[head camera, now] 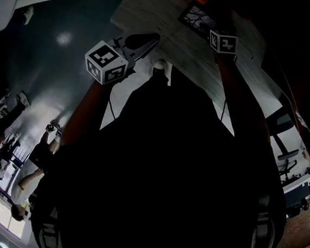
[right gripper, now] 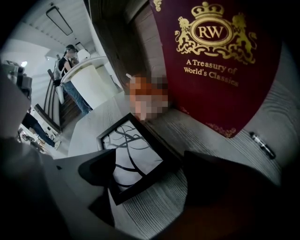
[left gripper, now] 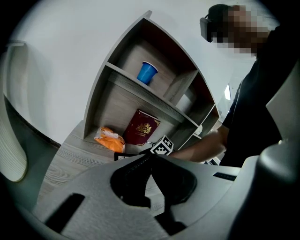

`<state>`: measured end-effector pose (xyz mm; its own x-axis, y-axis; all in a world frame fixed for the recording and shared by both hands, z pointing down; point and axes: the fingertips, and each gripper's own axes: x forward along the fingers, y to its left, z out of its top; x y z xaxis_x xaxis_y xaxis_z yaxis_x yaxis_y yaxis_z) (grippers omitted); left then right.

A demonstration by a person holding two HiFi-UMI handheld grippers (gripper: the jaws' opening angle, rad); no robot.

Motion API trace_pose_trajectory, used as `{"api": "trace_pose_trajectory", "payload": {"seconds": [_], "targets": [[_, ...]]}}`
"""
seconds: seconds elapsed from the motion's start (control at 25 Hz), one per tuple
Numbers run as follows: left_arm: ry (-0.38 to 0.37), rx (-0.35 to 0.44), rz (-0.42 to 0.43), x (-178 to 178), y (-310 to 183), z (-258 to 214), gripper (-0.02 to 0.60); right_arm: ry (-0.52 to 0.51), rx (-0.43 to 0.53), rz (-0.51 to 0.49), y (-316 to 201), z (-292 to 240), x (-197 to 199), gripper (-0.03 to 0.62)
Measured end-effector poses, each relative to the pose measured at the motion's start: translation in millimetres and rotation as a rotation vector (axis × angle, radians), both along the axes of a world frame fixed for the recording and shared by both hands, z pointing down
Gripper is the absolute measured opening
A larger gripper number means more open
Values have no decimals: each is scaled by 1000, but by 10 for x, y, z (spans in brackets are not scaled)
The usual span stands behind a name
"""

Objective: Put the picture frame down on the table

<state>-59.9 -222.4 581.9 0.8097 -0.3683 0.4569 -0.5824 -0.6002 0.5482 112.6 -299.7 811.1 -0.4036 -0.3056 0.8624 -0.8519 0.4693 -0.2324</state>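
Note:
The black picture frame point(right gripper: 133, 157), holding a white print with black curved lines, lies flat on the grey wood table point(right gripper: 211, 140) in front of the shelf. My right gripper point(right gripper: 154, 174) is open, with its jaws on either side of the frame's near corner. The left jaw overlaps the frame's edge and the right jaw stands apart from it. In the head view the frame point(head camera: 193, 16) sits at the top, beside the right gripper's marker cube point(head camera: 223, 41). My left gripper point(left gripper: 150, 158) is shut on nothing and hangs back from the frame point(left gripper: 123, 156), over the table edge point(head camera: 152, 37).
A dark red book point(right gripper: 215, 61) leans upright just behind the frame. An orange packet point(left gripper: 110, 139) lies to its side in the shelf point(left gripper: 140, 96), and a blue cup point(left gripper: 147, 72) stands one level up. A small pen-like thing point(right gripper: 261, 144) lies right of the frame. People stand in the distance.

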Motion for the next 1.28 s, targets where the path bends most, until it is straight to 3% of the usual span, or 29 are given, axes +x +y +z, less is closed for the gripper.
{"api": "trace_pose_trajectory", "payload": {"seconds": [0.84,1.28], "targets": [[-3,47,25,-9,45,-243,17,-108,6,54,78,-351,-84,426],[-7,98,45,-69,83,-437,17,-109,7,84,212,-562,11,425]]}}
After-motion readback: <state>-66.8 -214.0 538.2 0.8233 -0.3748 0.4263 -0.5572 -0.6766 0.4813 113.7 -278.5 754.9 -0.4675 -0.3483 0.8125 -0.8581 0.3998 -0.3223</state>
